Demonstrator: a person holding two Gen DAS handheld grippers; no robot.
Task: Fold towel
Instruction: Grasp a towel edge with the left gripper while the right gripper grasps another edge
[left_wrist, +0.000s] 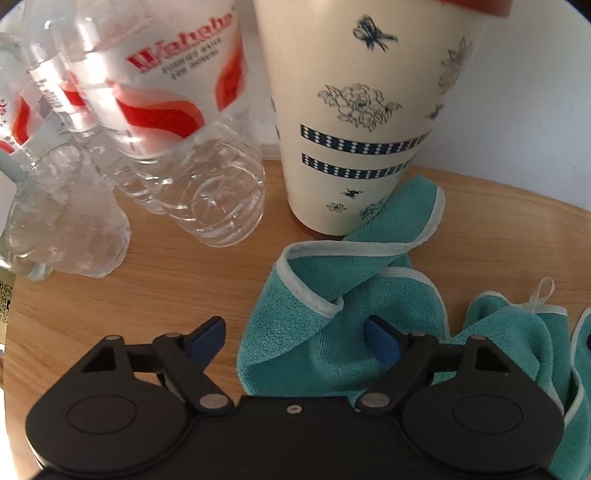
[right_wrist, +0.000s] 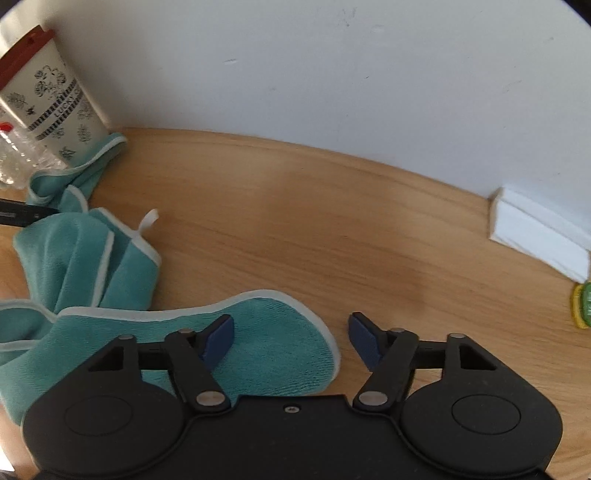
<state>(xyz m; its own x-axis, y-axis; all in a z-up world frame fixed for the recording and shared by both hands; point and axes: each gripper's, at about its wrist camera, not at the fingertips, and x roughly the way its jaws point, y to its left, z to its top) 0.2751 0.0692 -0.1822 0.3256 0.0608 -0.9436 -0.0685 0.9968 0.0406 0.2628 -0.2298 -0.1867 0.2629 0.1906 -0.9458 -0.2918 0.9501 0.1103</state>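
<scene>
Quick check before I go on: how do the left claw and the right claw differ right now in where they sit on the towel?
The left claw straddles a bunched, twisted part of the teal towel, with the patterned cup and clear bottles close ahead. The right claw sits over a flatter rounded corner of the towel, its right finger above bare wooden table, with open table ahead. Both are open and grip nothing.

The black left claw with blue pads (left_wrist: 295, 341) is spread wide, low and empty. The black right claw (right_wrist: 291, 338) is the same.
</scene>
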